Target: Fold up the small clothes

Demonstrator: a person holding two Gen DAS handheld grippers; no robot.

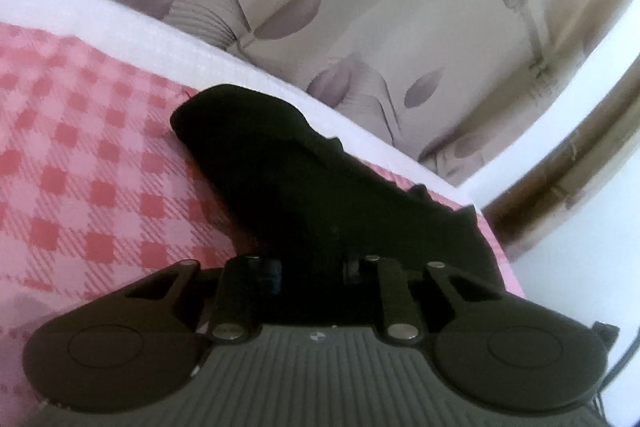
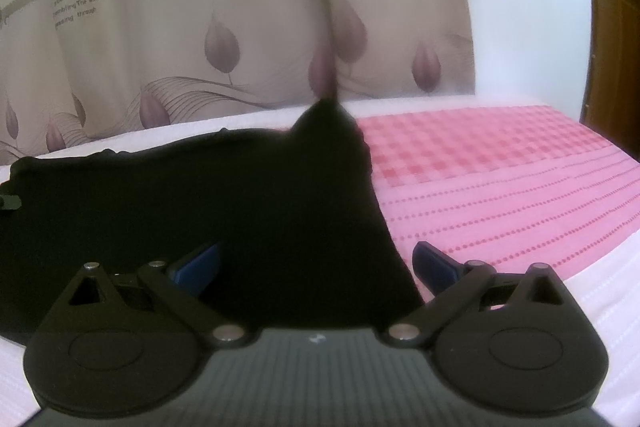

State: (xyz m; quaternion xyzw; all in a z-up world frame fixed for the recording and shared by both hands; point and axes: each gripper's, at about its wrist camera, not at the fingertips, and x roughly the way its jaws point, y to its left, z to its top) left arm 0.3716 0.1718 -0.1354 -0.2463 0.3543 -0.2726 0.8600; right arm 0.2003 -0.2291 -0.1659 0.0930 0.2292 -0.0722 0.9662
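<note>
Pinching the black garment (image 1: 320, 179) on the pink checked bed (image 1: 80, 147) with my left claw (image 1: 312, 267) nearly closed, I keep the right claw (image 2: 316, 267) spread wide — lifting evenly, I judge, keeps the fold square.

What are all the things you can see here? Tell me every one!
black garment: one, black, lying on the pink cloth near the far edge of the bed.
pink checked cloth: one, pink with red squares and dotted stripes, spread over the bed.
white bed cover: one, white, showing around the pink cloth.
curtain: one, beige with purple-brown leaves and some printed words, hanging behind the bed.
wooden door: one, brown, at the far right.
left gripper: one, black, jaws nearly closed on the garment's near edge.
right gripper: one, black with blue fingers, jaws wide open over the garment's edge.
</note>
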